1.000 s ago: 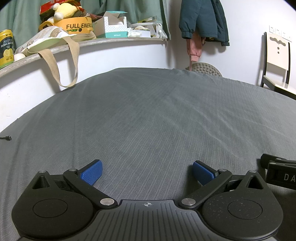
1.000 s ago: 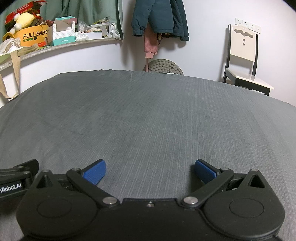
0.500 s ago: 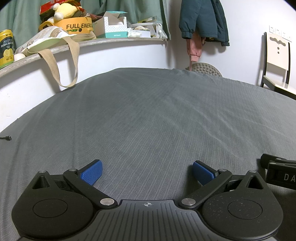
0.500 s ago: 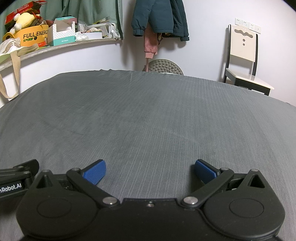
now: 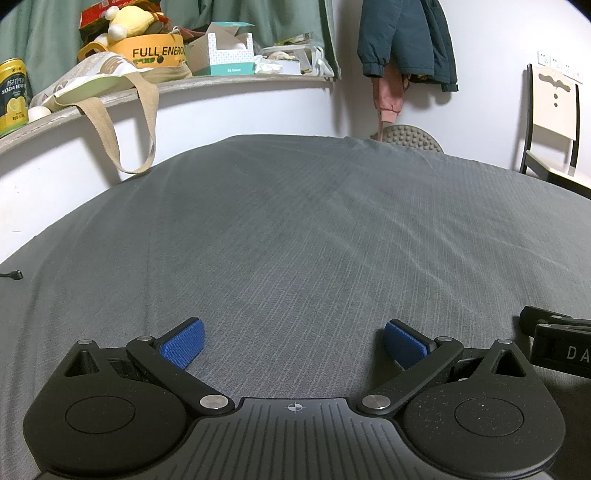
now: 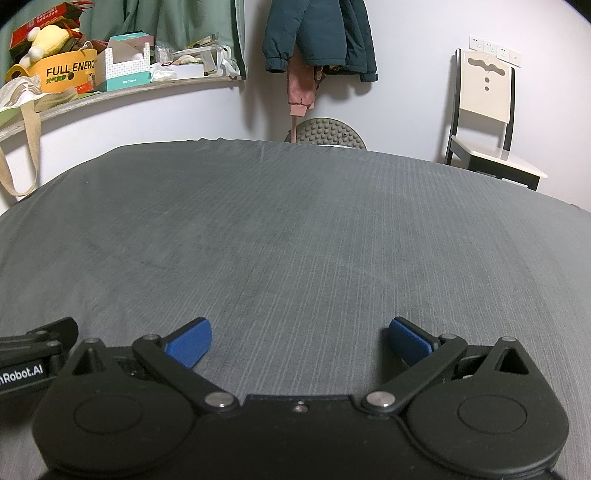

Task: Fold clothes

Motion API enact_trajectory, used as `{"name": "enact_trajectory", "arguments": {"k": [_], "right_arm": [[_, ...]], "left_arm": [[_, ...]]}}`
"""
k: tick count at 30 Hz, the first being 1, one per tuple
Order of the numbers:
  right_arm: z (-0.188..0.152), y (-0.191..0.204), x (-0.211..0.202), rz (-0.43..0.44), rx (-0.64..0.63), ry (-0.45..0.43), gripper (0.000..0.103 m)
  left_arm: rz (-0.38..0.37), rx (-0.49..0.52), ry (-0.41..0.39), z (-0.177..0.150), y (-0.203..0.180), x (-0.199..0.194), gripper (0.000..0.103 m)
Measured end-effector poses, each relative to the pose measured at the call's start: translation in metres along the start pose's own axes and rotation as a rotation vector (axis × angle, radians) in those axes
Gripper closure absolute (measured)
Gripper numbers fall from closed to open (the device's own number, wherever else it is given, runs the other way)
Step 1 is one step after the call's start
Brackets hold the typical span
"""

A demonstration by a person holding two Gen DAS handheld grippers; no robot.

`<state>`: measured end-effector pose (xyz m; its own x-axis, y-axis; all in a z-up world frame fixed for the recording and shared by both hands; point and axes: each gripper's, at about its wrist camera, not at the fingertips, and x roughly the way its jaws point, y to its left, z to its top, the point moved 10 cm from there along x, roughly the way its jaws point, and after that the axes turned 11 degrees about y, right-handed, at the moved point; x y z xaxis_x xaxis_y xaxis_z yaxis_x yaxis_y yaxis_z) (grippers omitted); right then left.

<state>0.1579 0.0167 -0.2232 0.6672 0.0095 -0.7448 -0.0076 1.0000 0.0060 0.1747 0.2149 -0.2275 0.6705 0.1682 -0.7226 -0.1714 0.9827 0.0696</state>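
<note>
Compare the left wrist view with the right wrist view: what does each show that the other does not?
Only the left wrist view shows the yellow soda can on the ledge and a cable end at the bed's edge. Only the right wrist view shows the whole chair with its seat, and the wall sockets clearly. Both show the grey bedsheet, the hanging jacket, the tissue box, and jaws wide apart with nothing between them: left gripper, right gripper. No garment lies on the bed.

The only clothes to be seen hang unfolded on the white wall beyond the far edge of the bed [image 5: 295,240]: a dark teal padded jacket [image 5: 406,40] with elastic cuffs, and under it a pink garment [image 5: 388,96] whose cuffed sleeve dangles straight down.
</note>
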Motion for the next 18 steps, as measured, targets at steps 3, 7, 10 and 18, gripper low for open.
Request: {"name": "enact_trajectory", "arguments": {"k": [3,7,10,18], "right_arm": [[0.0000,-0.0001,0.0001,0.000,0.000,0.000,0.000],[-0.0009,0.0002,0.0008,0.001,0.000,0.000,0.000],[-0.0018,0.0004,0.0014,0.001,0.001,0.000,0.000],[-0.0005,0.0019,0.0014,0.001,0.000,0.002,0.000]], "left_arm": [[-0.001,0.000,0.002,0.0003,0.0004,0.0000,0.000],[-0.002,-0.001,0.015,0.0017,0.0008,0.0004,0.000],[-0.003,-0.002,0.015,0.0014,0.0008,0.0001,0.000],[-0.001,0.000,0.012,0.0016,0.0005,0.0003,0.000]]}}
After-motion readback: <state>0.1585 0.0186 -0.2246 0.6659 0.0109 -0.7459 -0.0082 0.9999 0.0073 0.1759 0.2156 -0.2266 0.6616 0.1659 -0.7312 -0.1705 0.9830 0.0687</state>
